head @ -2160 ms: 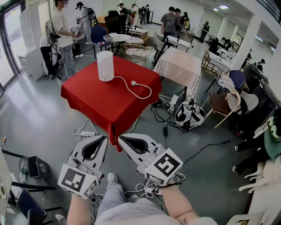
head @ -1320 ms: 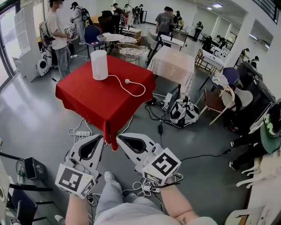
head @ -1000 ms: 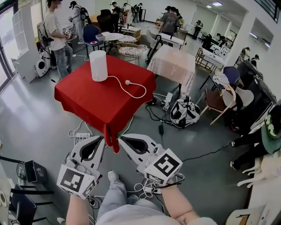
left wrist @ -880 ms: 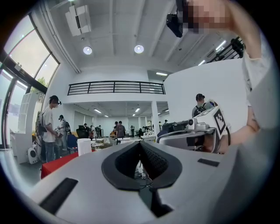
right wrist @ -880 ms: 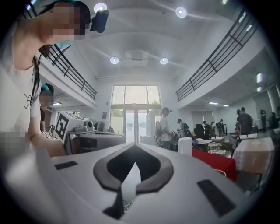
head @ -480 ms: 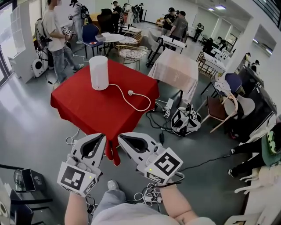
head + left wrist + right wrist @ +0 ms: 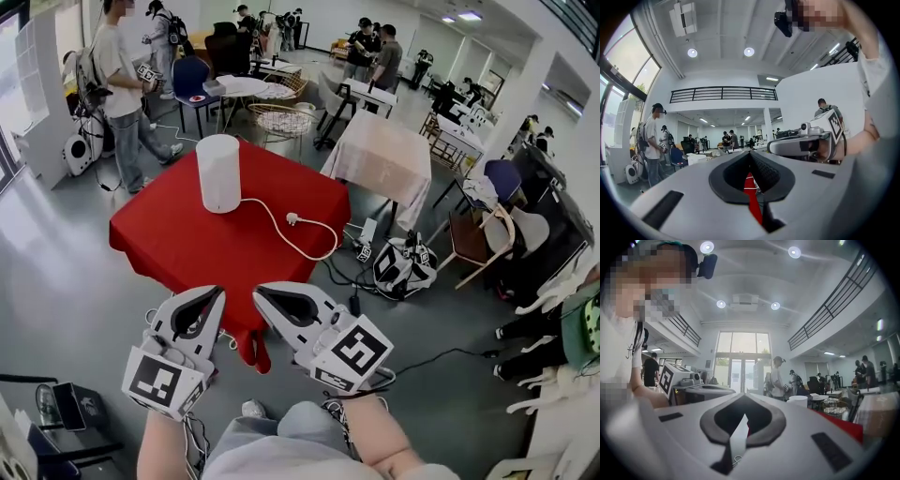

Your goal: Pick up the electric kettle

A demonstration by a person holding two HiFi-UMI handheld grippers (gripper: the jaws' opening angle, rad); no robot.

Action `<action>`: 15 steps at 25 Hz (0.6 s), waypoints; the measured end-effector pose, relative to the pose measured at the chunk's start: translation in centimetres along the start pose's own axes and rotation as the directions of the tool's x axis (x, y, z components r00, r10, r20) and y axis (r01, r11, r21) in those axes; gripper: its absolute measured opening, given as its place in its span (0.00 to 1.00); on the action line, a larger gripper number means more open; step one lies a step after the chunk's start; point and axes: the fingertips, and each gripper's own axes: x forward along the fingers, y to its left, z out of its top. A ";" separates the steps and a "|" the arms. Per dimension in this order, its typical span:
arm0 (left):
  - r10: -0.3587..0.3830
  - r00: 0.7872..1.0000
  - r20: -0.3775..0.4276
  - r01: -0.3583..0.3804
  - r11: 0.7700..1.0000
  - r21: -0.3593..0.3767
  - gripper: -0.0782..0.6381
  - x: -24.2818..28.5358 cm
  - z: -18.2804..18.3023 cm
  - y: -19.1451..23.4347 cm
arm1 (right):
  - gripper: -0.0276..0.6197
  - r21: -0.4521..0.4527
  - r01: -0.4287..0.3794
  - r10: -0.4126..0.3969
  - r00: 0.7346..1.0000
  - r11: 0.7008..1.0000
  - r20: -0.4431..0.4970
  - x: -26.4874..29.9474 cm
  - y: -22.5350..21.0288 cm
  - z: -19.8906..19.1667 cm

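**Head view.**
- Counter (image 7: 202, 253): red cloth, mid-frame.
- Electric kettle (image 7: 218, 173): white and upright, on the counter's far-left part.
- Cord (image 7: 270, 208): white. It runs from the kettle's base across the counter to a plug (image 7: 293, 219) that lies loose on the cloth near the counter's right edge.
- Left gripper (image 7: 221, 292) and right gripper (image 7: 258, 292): side by side, just off the counter's near corner and well apart from the kettle. The fingers of each are pressed together, with nothing held.
- Person (image 7: 117, 89): standing beyond the counter's far-left corner.

**Left gripper view.**
- Fingers (image 7: 689, 197) meet at the tips and grip nothing.
- A strip of the counter's red cloth shows through the slit below the tips.
- The right gripper is level alongside, at the frame's right.

**Right gripper view.**
- Fingers closed tip to tip and empty.
- The kettle stands ahead and to the right, on the counter's red top.
- The left gripper is at the frame's left.
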 end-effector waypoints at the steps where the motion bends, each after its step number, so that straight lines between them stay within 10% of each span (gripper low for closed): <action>1: 0.001 1.000 0.001 -0.001 1.000 0.002 0.12 0.1 0.0 0.3 | 0.05 0.002 0.005 -0.005 1.000 1.000 0.001 0.2 -0.2 0.0; 15: -0.006 1.000 -0.001 0.006 1.000 -0.023 0.12 2.0 -0.7 3.2 | 0.05 0.009 0.013 -0.013 1.000 1.000 -0.019 2.8 -2.8 -0.8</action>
